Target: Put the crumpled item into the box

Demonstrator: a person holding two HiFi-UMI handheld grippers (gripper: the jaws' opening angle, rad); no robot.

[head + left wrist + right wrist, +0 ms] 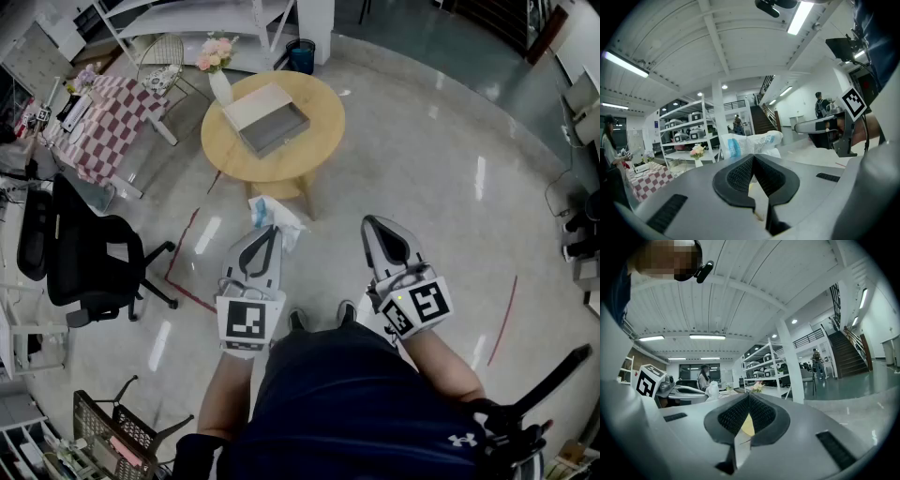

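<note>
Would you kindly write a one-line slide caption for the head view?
Left gripper holds the crumpled item short of the open box on the round table; right gripper shut and empty.

Your left gripper (753, 157): jaws closed together at the tips.
Crumpled bag (752, 143): white with blue print, pinched at those tips and bulging beyond them.
Your right gripper (802, 126): held level, at the right.
Shelving (686, 126): background, left.

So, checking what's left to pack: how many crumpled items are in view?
1. The crumpled item, a white and blue bag, is pinched in the left gripper, in front of the round table. The box looks empty; others may be hidden.
</note>
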